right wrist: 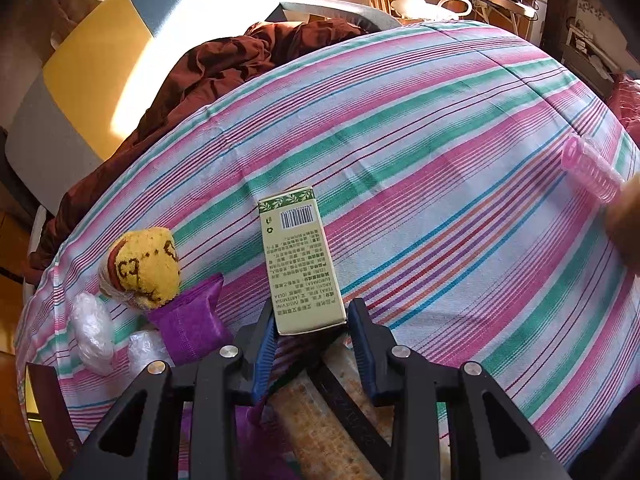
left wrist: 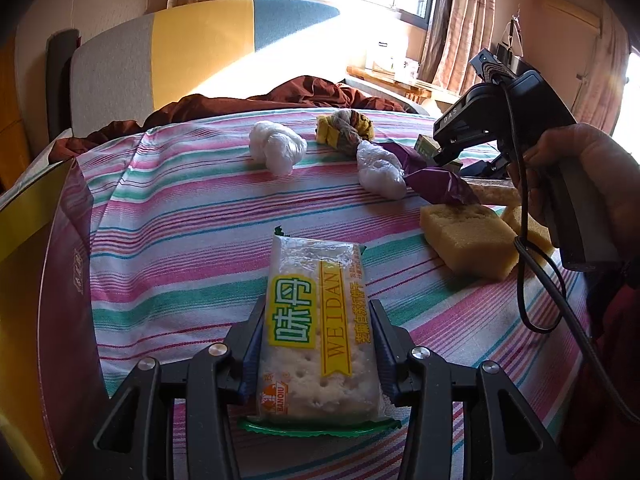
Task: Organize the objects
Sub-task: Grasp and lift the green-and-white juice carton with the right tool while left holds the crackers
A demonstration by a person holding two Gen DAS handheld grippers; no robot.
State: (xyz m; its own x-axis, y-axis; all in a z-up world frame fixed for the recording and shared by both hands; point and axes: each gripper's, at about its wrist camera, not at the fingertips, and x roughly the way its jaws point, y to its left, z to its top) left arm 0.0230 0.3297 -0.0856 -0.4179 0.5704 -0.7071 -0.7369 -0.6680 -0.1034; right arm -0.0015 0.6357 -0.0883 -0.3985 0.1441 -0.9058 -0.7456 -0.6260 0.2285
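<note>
A clear packet of crackers with yellow and green print [left wrist: 312, 264] lies lengthwise on the striped bed sheet [left wrist: 180, 216]. My left gripper [left wrist: 318, 312] is shut on its near half, one pad on each long side. At the right a hand [left wrist: 580, 184] holds my right gripper [left wrist: 448, 154], tilted steeply down onto the sheet. In the right wrist view, my right gripper [right wrist: 312, 308] is shut on the near end of a pale green carton with a barcode [right wrist: 298, 256], which lies flat on the sheet.
Two knotted white plastic bags [left wrist: 276, 148] [left wrist: 380, 172], a yellow cloth bundle [right wrist: 148, 268], a purple wrapper [right wrist: 192, 320] and yellow sponges [left wrist: 468, 236] lie between the grippers. A maroon and yellow box [left wrist: 52, 260] stands at the left. A pink hair roller [right wrist: 592, 172] lies far right.
</note>
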